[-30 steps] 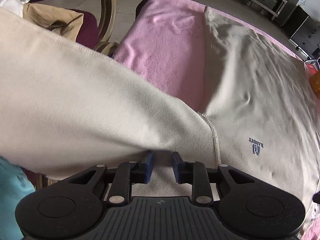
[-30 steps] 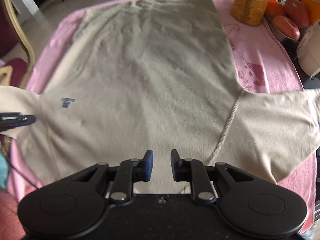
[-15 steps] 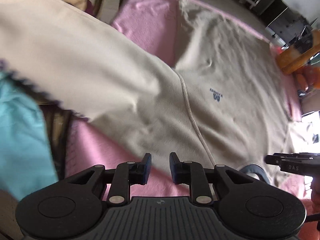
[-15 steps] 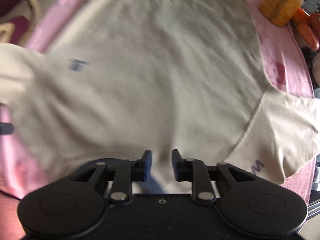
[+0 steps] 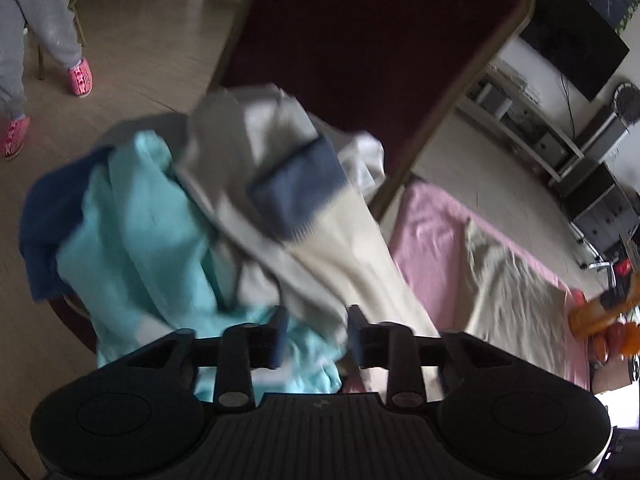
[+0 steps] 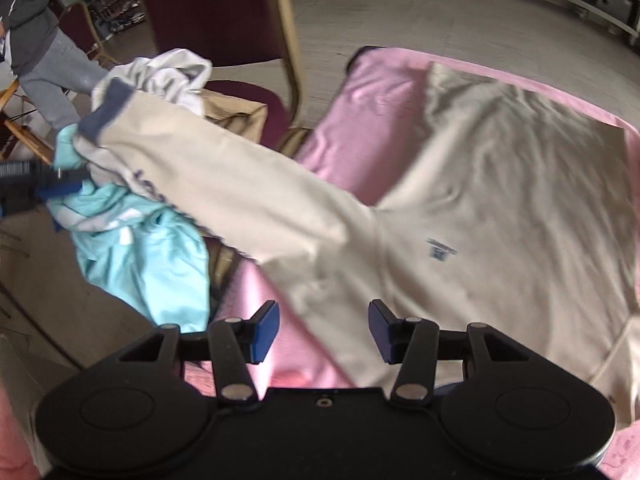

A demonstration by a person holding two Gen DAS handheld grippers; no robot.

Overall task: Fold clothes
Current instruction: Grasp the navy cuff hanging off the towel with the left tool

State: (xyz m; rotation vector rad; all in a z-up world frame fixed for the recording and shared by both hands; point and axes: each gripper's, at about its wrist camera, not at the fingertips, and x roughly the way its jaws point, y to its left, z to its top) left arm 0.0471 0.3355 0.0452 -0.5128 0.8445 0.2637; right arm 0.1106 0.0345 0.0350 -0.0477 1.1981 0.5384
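A beige sweatshirt point(image 6: 500, 200) lies spread on the pink table cover point(image 6: 360, 92). Its long sleeve point(image 6: 240, 196) stretches left off the table onto a heap of clothes, ending in a blue cuff point(image 5: 296, 196). My left gripper point(image 5: 316, 336) hovers over that heap just short of the cuff. Its jaws are opening, with only loose cloth showing below the gap. It also shows at the left edge of the right wrist view as the left gripper point(image 6: 64, 184). My right gripper point(image 6: 324, 328) hangs above the sweatshirt's shoulder, its jaws opening with nothing gripped.
A turquoise garment point(image 5: 140, 232), grey and white clothes lie heaped on a maroon chair point(image 5: 360, 40) left of the table. A person in grey trousers and pink slippers point(image 5: 40, 20) stands beyond. An orange bottle point(image 5: 592, 316) and fruit sit at the table's far end.
Both grippers have lifted away from the sweatshirt's body and swung left toward the chair. Both pairs of jaws stand wider. The left wrist view now looks at the clothes heap and the cuff.
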